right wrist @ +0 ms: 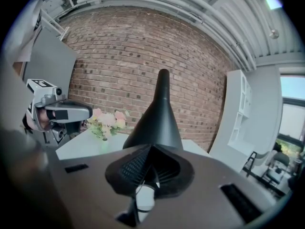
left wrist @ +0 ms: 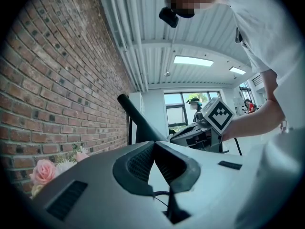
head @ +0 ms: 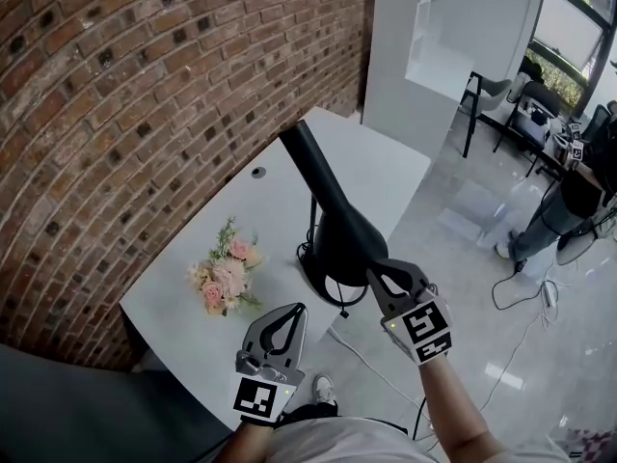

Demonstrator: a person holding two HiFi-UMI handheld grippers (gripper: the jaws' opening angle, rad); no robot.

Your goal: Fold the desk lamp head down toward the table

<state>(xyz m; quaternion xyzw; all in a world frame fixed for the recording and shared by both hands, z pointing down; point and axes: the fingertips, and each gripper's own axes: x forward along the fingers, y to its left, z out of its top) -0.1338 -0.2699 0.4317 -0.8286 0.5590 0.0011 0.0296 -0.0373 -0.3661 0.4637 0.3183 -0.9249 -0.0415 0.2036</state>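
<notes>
Lamp head [head: 339, 231] just ahead of right gripper [head: 376, 272], fingers [right wrist: 131, 168] closed and empty; long axis running far-left; left gripper [head: 297, 312], closed too, well apart.

A pink flower bouquet [head: 227, 276] lies near the brick wall [head: 125, 95], with a grey chair [head: 489, 93] well apart.

White table [head: 270, 210], flowers [head: 224, 276], desk lamp [head: 342, 239]

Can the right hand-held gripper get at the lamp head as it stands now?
Probably yes: the right hand-held gripper, jaws together, sits right at the wide end of the lamp head, with nothing between them.
</notes>
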